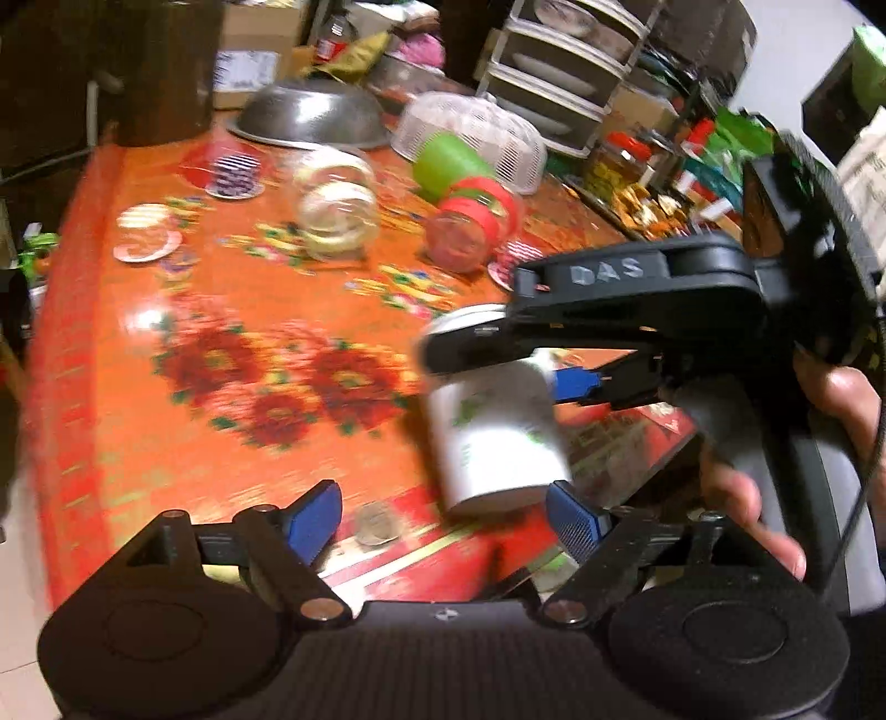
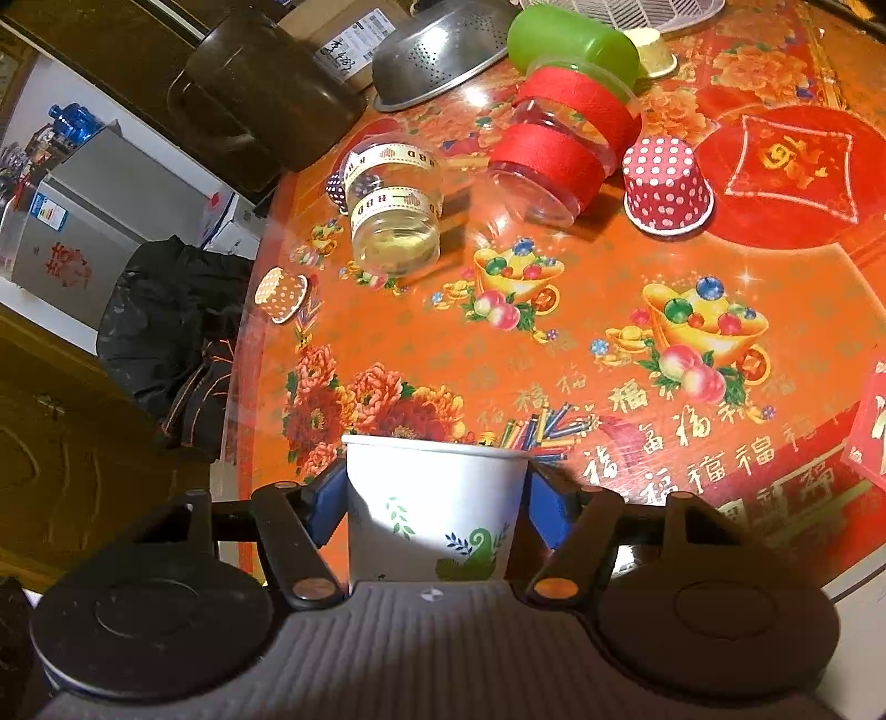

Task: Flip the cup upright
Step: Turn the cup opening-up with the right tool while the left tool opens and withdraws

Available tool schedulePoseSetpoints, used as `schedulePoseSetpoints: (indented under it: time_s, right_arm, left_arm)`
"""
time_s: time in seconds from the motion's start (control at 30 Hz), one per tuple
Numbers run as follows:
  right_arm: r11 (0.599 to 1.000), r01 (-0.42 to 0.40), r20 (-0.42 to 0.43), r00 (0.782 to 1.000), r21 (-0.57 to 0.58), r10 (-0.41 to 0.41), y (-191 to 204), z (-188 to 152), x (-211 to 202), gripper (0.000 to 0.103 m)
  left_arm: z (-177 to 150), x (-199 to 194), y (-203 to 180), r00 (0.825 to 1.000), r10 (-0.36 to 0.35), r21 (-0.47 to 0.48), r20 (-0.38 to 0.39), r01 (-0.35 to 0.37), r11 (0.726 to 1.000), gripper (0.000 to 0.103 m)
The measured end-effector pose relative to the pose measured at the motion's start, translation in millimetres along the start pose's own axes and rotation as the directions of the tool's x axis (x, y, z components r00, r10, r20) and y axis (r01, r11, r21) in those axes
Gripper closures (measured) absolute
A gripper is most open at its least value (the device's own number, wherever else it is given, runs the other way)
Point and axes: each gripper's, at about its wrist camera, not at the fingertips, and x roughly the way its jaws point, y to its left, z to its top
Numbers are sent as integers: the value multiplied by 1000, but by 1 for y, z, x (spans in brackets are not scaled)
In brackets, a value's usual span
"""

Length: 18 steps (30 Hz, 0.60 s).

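Note:
A white paper cup [image 2: 434, 512] with green leaf prints sits between the blue pads of my right gripper [image 2: 437, 498], which is shut on it; its rim points away from the camera. In the left wrist view the same cup [image 1: 498, 437] hangs above the table's near edge, held by the right gripper [image 1: 559, 360] from the right, tilted, its wide end lower and nearer the camera. My left gripper [image 1: 443, 520] is open and empty, just below and in front of the cup.
The orange-red flowered table [image 2: 581, 310] holds a clear jar [image 2: 396, 210] with ribbon, a red-banded clear cup [image 2: 559, 155] on its side, a green cup [image 2: 570, 44], a polka-dot paper cup [image 2: 667, 185], a metal colander [image 2: 443, 50] and a white basket [image 1: 470, 133].

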Motion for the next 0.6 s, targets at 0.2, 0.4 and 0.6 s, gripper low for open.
schedulePoseSetpoints:
  time_s: [0.2,0.4,0.6]
  right_arm:
    - [1000,23,28,999,-12,-22,-1,0,-3,35]
    - [997,45,119,992,-67,-37,11,1,-20,35]
    - [967,142,356,933,-214,-58,27,-10,-42,36]
  left_arm:
    - [-4,-33,38,993,-9,-93,115,20,996,19]
    - [-5,-46,58,974,-55,-139,219,87,986,19]
    - [-4,-38,59,967,-85,-140,239,121,983,19]
